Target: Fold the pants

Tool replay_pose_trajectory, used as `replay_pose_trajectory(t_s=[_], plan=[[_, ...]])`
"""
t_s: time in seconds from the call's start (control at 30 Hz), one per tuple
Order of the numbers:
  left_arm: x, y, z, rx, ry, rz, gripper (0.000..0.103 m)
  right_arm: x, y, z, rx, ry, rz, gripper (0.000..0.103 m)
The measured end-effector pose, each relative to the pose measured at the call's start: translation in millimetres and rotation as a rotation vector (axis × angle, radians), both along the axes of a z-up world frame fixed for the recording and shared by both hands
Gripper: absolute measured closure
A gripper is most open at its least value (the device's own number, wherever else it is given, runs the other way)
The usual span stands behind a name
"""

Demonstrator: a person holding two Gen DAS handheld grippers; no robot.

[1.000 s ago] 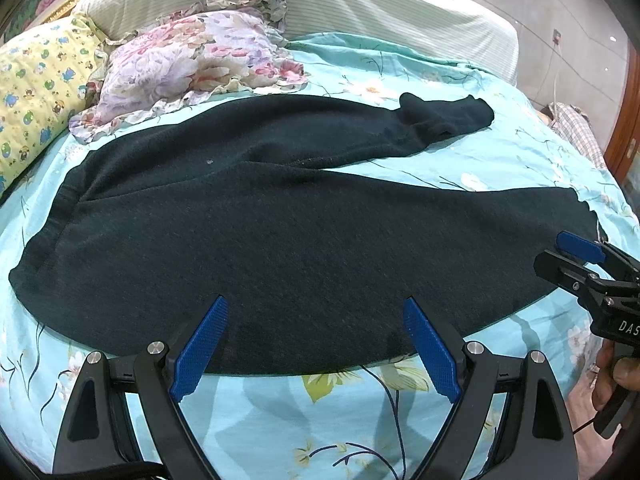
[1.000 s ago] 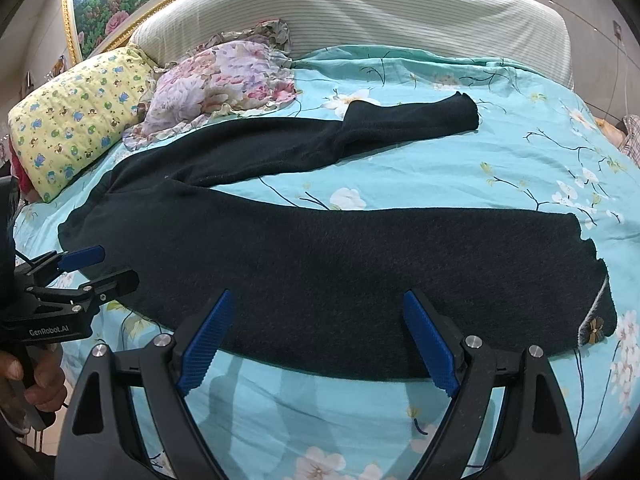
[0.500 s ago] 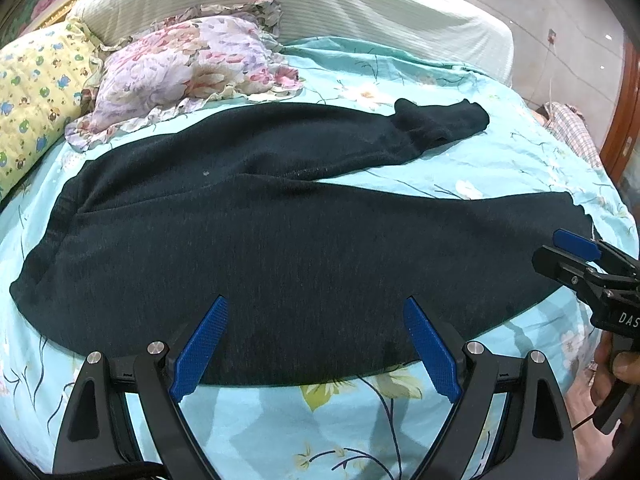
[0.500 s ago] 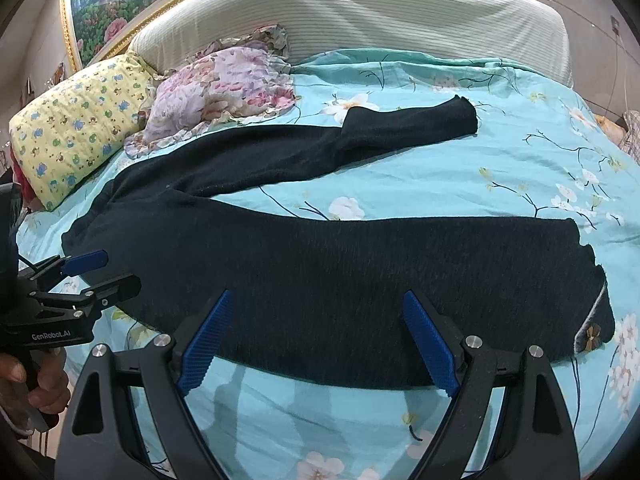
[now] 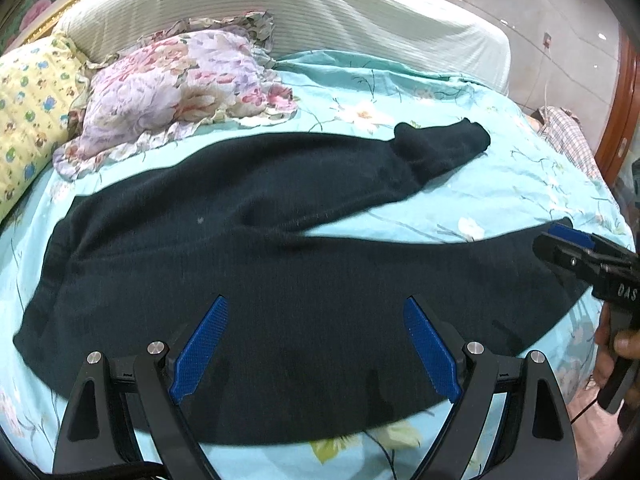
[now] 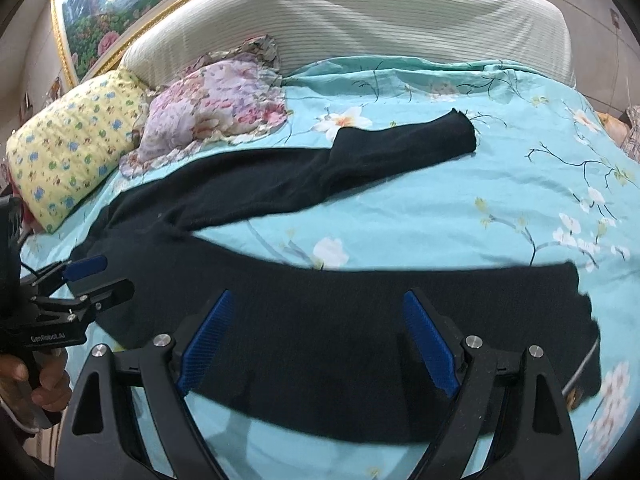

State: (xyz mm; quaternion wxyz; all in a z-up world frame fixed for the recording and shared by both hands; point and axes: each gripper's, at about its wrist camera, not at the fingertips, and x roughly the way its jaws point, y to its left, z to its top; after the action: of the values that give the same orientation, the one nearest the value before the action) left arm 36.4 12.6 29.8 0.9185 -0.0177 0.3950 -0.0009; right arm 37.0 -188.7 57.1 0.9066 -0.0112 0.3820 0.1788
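Note:
Dark pants [image 5: 260, 264] lie spread flat on the turquoise flowered bed cover [image 5: 520, 184], waist at the left, two legs splayed to the right; they also show in the right wrist view [image 6: 320, 320]. My left gripper [image 5: 316, 344] is open and empty over the near leg by the seat. My right gripper [image 6: 316, 340] is open and empty over the near leg, nearer its hem [image 6: 584, 344]. Each gripper shows in the other's view: the right [image 5: 576, 248] at the near leg's hem, the left [image 6: 92, 276] at the waist end.
A flowered pillow [image 5: 180, 84] and a yellow patterned pillow [image 5: 24, 120] lie at the far left by the padded headboard [image 5: 320, 12]. The bed's front edge runs just below both grippers. A plaid cloth [image 5: 568, 136] lies beyond the bed's right side.
Both grippers have moved forward and lower over the near leg, still open. The pants have not moved.

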Motion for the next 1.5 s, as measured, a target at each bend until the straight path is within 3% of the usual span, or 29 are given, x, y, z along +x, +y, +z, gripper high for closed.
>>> replay_pose_trajectory(t_s=[0.47, 0.97, 1.27, 1.5], plan=[[76, 5, 15, -0.034, 0.051, -0.109, 0.013, 95, -31, 22, 0.040, 0.073, -0.056, 0.016], [179, 5, 12, 0.024, 0.096, -0.196, 0.013, 202, -62, 20, 0.055, 0.175, -0.123, 0.016], [246, 0, -5, 0.028, 0.159, -0.298, 0.013, 266, -80, 11, 0.064, 0.216, -0.150, 0.016], [288, 0, -24, 0.010, 0.229, -0.340, 0.013, 297, -79, 3, 0.073, 0.246, -0.106, 0.016]])
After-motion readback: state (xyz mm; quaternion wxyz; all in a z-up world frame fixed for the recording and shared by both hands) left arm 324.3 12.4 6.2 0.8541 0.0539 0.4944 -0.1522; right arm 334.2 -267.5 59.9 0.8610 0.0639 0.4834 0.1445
